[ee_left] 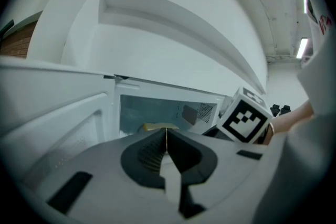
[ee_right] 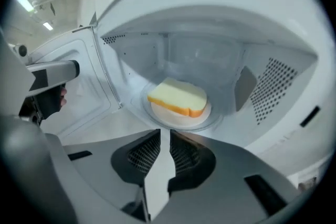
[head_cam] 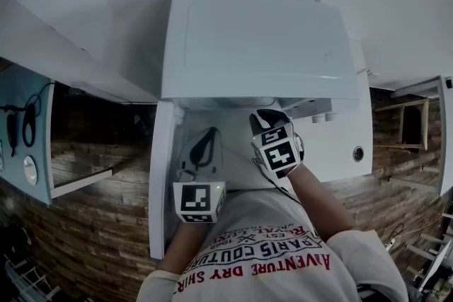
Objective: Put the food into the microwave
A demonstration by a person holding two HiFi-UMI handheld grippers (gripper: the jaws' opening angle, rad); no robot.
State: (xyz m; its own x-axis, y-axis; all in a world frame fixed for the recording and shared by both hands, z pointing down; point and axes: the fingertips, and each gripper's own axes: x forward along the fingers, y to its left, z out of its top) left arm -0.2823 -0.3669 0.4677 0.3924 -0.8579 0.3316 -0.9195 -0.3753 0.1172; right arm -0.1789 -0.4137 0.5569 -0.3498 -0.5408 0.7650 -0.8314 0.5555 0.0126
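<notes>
A slice of yellow bread (ee_right: 178,96) lies on a white plate (ee_right: 182,118) on the turntable inside the open white microwave (head_cam: 255,46). My right gripper (ee_right: 165,134) hangs just outside the cavity mouth and points down at the bread. Its jaws stand a narrow gap apart with nothing between them. In the head view the right gripper (head_cam: 263,118) is at the opening, right of the left gripper (head_cam: 205,146). My left gripper (ee_left: 166,134) is shut and empty, level in front of the opening. The bread (ee_left: 152,127) shows just past its tips.
The microwave door (head_cam: 161,173) stands swung open to the left, close beside the left gripper. The control panel with a round knob (head_cam: 358,153) is at the right. A perforated vent (ee_right: 273,92) covers the cavity's right wall. Brick wall lies on both sides.
</notes>
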